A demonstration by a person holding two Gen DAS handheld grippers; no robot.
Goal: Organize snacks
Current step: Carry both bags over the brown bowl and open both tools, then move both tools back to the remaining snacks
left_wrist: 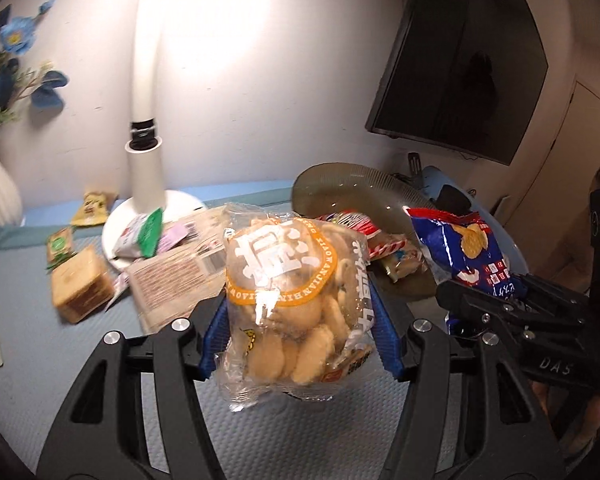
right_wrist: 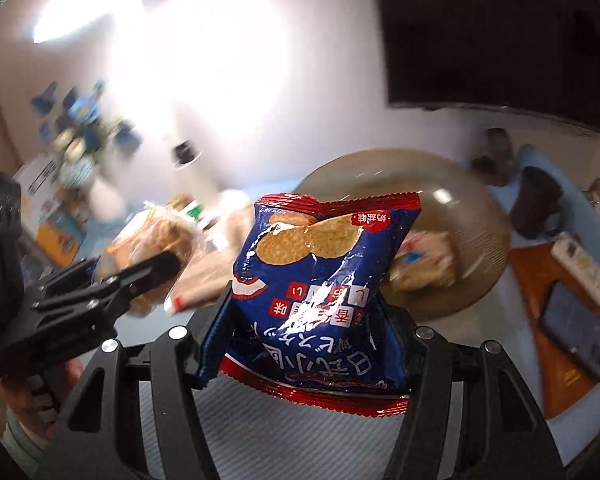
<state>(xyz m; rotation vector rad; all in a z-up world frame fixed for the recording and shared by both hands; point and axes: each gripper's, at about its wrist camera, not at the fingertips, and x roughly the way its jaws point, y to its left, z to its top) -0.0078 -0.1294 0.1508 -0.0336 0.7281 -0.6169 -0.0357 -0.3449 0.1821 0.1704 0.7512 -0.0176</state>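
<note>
**Two snack bags in the air, most of the pile still on the table**

Left wrist view: the left gripper (left_wrist: 300,320) pinches a clear plastic bag of pale round biscuits with an orange ring label (left_wrist: 296,300) between its blue pads, lifted off the pale blue table mat (left_wrist: 40,340). Beyond it sits a wide, ribbed, smoky-brown glass bowl (left_wrist: 340,184), already holding a red-and-white striped packet (left_wrist: 376,240) and another wrapped snack. Left of the bowl, loose packets remain around the white lamp base (left_wrist: 116,236): a green-and-white sachet (left_wrist: 144,236), a large clear wrapper with a printed label (left_wrist: 172,276), a brown wrapped cake (left_wrist: 80,288).

Right wrist view: the right gripper (right_wrist: 308,332) is clamped on a glossy blue-and-red cracker bag (right_wrist: 320,280), held near the bowl's near rim. This view is blurred.

Judging by this, sorting is partly done; both held bags and the scattered packets are not yet in the bowl.
</note>
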